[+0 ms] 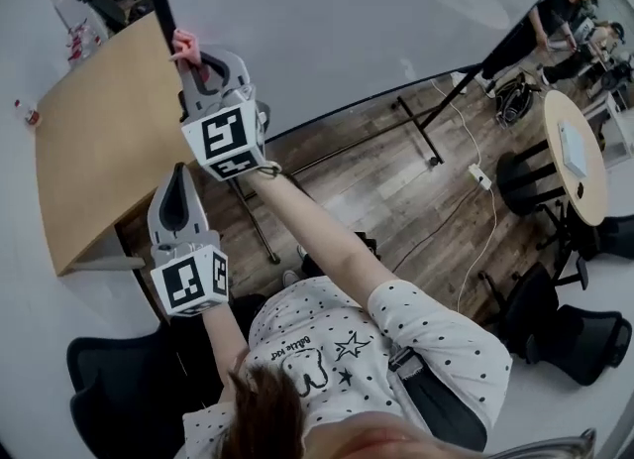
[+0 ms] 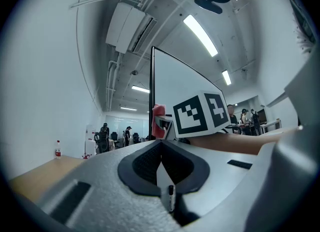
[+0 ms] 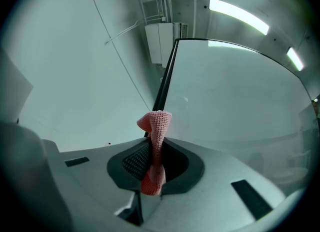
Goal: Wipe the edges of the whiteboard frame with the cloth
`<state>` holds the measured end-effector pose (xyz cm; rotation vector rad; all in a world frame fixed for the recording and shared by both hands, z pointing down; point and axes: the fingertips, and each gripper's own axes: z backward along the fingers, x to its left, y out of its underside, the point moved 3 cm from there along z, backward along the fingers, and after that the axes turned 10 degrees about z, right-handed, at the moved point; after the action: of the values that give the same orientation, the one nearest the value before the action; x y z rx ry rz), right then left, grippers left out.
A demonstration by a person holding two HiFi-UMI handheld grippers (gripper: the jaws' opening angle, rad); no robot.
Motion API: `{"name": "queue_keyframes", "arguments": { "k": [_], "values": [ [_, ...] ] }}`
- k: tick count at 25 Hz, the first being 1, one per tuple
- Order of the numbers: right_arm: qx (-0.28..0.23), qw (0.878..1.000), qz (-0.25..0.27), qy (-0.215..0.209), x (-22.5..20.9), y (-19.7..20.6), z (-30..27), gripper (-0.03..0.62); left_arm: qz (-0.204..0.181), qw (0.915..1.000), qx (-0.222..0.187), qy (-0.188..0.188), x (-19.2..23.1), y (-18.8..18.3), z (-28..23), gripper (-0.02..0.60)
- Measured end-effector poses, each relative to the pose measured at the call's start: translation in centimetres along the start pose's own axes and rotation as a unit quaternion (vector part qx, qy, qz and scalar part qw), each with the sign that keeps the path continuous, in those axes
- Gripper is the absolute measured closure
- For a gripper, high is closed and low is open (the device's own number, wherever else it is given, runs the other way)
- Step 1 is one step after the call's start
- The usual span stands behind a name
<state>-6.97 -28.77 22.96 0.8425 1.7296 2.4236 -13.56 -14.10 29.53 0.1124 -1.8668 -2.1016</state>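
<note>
A bright office with white walls, ceiling strip lights (image 3: 237, 13) and a dark plank floor (image 1: 396, 189) holds a large whiteboard (image 1: 347, 21), smooth and glossy, bordered by a thin black frame (image 3: 167, 70). The right gripper (image 1: 198, 65), matte grey plastic with dark ribbed pads, is clamped on a pink knitted cloth (image 3: 156, 141). The cloth rises from the jaws as a twisted, nubbly fold, its top right at the frame's straight side edge, below the upper corner. The left gripper (image 1: 178, 184) hangs just behind the right one, clear of the board, jaws pressed together with nothing between them. Beyond that side edge there is only bare wall and open air. A flat, rectangular tan wooden tabletop (image 1: 99, 150) lies on the far side of the frame, its near corner close to the grippers
</note>
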Motion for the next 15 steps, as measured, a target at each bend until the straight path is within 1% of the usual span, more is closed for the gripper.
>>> {"name": "queue_keyframes", "arguments": {
  "k": [2,3,5,9,11,15],
  "values": [
    [-0.005,1.0,-0.009,-0.017,1.4,-0.7,-0.1,0.56,-0.002,0.9997,0.006,-0.022,0.7,-0.3,1.0,0.566],
    [-0.008,1.0,-0.008,-0.019,1.2,-1.2,0.0,0.562,-0.003,0.9997,0.006,-0.022,0.4,-0.6,1.0,0.566],
    [-0.01,1.0,-0.001,-0.015,0.0,-1.6,0.5,0.56,-0.001,0.9999,0.002,-0.01,-0.7,-0.8,0.3,0.566],
    [-0.007,1.0,0.005,-0.003,-1.5,-0.1,-0.1,0.56,-0.001,1.0,0.0,0.006,-1.3,0.1,-1.7,0.566],
    [-0.009,1.0,0.004,-0.003,-1.4,0.1,-0.1,0.562,-0.002,1.0,0.001,0.003,-1.3,0.3,-1.7,0.566],
    [-0.014,1.0,0.005,-0.003,-1.0,-0.8,0.7,0.562,-0.005,1.0,0.0,-0.008,-1.4,-0.4,-0.6,0.566]
  ]
}}
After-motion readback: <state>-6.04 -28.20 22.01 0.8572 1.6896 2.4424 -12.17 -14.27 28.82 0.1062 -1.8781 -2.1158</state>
